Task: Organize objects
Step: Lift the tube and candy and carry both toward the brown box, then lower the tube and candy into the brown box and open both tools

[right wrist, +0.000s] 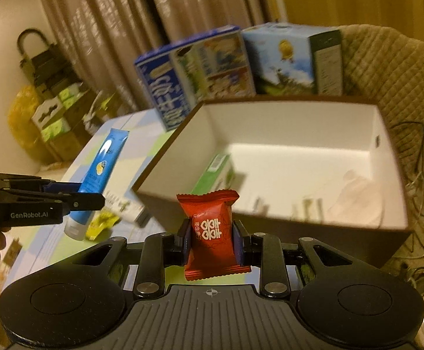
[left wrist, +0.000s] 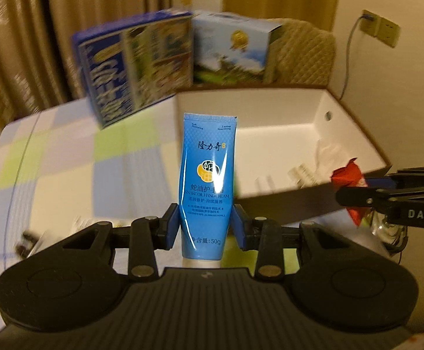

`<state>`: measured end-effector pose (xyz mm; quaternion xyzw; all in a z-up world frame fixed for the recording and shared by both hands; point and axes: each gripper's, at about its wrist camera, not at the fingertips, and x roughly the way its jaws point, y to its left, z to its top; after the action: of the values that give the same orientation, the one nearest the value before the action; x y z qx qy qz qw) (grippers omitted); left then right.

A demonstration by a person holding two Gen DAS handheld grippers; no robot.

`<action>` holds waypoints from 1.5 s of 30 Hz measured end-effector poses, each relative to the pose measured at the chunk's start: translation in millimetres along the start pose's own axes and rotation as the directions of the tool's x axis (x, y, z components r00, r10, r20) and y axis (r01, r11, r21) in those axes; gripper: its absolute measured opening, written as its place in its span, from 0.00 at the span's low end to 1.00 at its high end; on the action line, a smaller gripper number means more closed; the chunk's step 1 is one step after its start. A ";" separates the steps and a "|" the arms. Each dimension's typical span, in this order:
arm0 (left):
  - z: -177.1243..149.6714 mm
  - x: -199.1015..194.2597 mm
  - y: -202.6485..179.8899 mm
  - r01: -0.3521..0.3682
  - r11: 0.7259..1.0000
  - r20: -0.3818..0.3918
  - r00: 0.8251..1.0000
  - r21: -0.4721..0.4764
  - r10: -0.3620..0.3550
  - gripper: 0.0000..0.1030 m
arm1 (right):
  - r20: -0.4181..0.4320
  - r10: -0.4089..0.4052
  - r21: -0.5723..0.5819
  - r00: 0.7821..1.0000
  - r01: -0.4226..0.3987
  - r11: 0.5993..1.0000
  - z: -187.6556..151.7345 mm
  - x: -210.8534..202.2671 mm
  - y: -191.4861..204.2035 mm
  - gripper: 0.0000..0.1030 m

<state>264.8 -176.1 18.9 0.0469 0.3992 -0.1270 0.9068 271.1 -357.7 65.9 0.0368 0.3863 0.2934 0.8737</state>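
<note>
1. The left gripper (left wrist: 205, 224) is clenched on a blue hand cream tube (left wrist: 206, 180), pads pinching its lower body so it stands upright, cap end down and crimped end up. Gripped low like this, I judge the tube can be lowered straight into the box.
2. The right gripper (right wrist: 212, 243) is clamped on a red candy packet (right wrist: 212, 233), pinched across its middle with both crimped ends free.
3. Both loads hang above the worktop (left wrist: 66, 175) just short of the open white-lined box (right wrist: 299, 157), which looks like the collecting place for the sorting.
4. The left view shows the tube's label squarely and the red packet only as a corner at the right gripper's tip.
5. The right view shows the tube side-on, tilted, with its white cap (right wrist: 75, 230) clear of the checked cloth, a green-and-white carton (right wrist: 215, 175) leaning inside the box's left wall, and a yellow wrapper (right wrist: 101, 224) lying on the worktop.
6. Two printed cartons (right wrist: 194, 73) stand behind the box.
</note>
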 end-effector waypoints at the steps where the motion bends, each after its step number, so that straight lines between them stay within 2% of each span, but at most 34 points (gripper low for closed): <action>1: 7.6 4.9 -6.0 0.008 1.000 0.006 1.000 0.010 -0.008 0.32 | 0.006 -0.008 0.005 1.000 0.008 1.000 4.1 -0.4 -4.7 0.25; 9: 57.7 49.5 -40.2 0.064 0.997 0.007 0.998 0.047 -0.064 0.32 | 0.017 -0.063 0.079 0.998 0.062 0.995 39.3 13.8 -44.3 0.25; 18: 88.0 115.1 -56.5 0.075 0.997 -0.071 0.995 0.034 -0.072 0.32 | -0.034 -0.086 0.144 0.996 0.090 0.986 65.0 59.1 -75.9 0.25; 32: 95.2 202.1 -53.4 0.051 0.999 -0.229 0.972 -0.017 -0.054 0.32 | -0.149 -0.108 0.183 0.983 0.135 0.974 81.0 122.0 -107.4 0.25; 45: 86.4 229.1 -49.1 0.041 0.999 -0.290 0.956 -0.031 -0.048 0.32 | -0.180 -0.098 0.206 0.979 0.135 0.969 82.0 140.1 -115.7 0.25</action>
<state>461.8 -283.7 -90.4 0.0448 0.5304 -0.1340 0.8359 458.4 -364.1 -2.0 0.0843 0.4898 0.1997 0.8444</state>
